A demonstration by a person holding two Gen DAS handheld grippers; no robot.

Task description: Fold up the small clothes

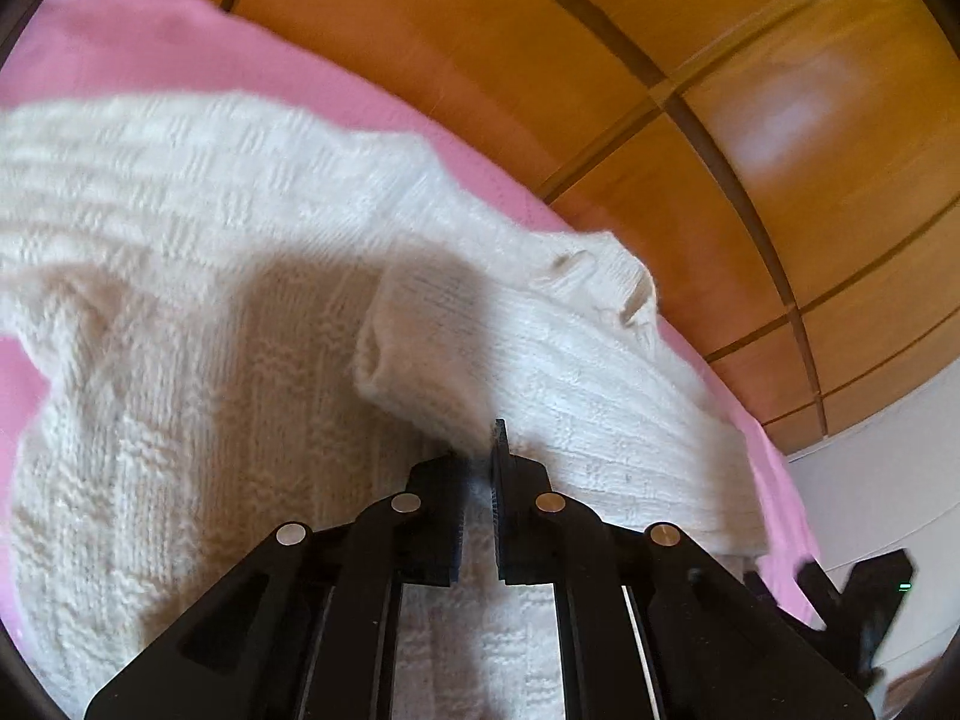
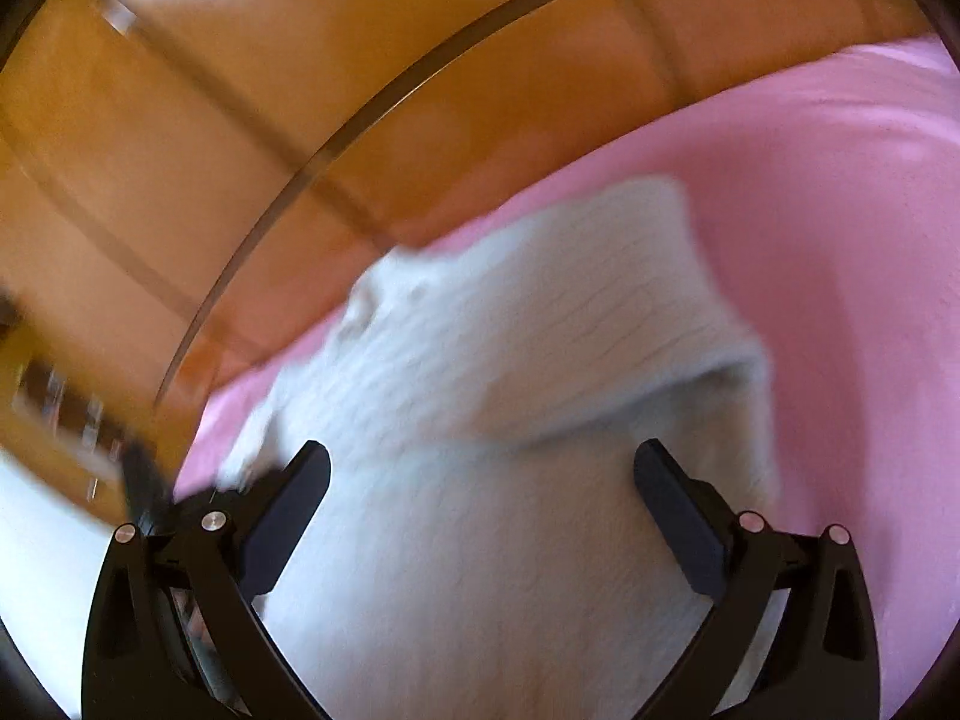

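Note:
A small cream knitted sweater (image 1: pixel 198 276) lies on a pink cloth (image 1: pixel 138 48). In the left wrist view my left gripper (image 1: pixel 478 456) is shut on a fold of the sweater, a sleeve end (image 1: pixel 420 348) that it lifts a little above the rest of the garment. In the right wrist view, which is blurred, the sweater (image 2: pixel 498 372) lies below my right gripper (image 2: pixel 480 468). The right gripper is open wide and empty, its fingers on either side of the garment's folded part.
The pink cloth (image 2: pixel 840 210) covers a surface next to a wooden panelled wall (image 1: pixel 720 90). The wooden wall (image 2: pixel 300 90) also fills the far left of the right wrist view. Part of the other gripper (image 1: pixel 864 594) shows at the lower right of the left view.

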